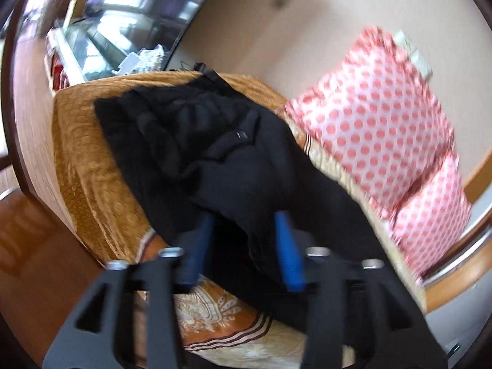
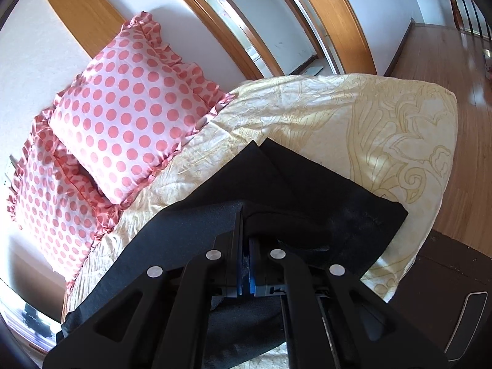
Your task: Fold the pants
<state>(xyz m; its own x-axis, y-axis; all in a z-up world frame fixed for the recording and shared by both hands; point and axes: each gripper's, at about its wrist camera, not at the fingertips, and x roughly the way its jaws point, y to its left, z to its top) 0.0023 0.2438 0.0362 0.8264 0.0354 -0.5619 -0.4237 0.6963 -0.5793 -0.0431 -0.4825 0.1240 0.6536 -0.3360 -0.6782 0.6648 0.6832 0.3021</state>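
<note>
The pants [image 1: 233, 160] lay on the bed [image 1: 86, 153] beside the pillows [image 2: 123, 117], partly doubled over. The left gripper [image 1: 246, 230] stood spread over them; the right gripper [image 2: 244, 215] pinched a fold. Final folds seemed left.

We find the pants [image 1: 215, 160] spread on the bedspread [image 1: 92, 166], which covers the bed. In the left wrist view, two pillows [image 1: 375, 123] lie to the right of the pants, against the wall behind them; a wooden floor [image 1: 40, 246] runs to the left, below the bed's edge. The left gripper [image 1: 246, 218] sits over the near hem, cloth between its parted fingers. In the right wrist view, the pillows [image 2: 123, 117] lie left of the pants [image 2: 323, 190], one overlapping the other. The right gripper [image 2: 244, 215] pinches a fold of the pants at its front. Behind the bed we note a door frame [image 2: 233, 30]; floor [image 2: 446, 70] extends right.
</note>
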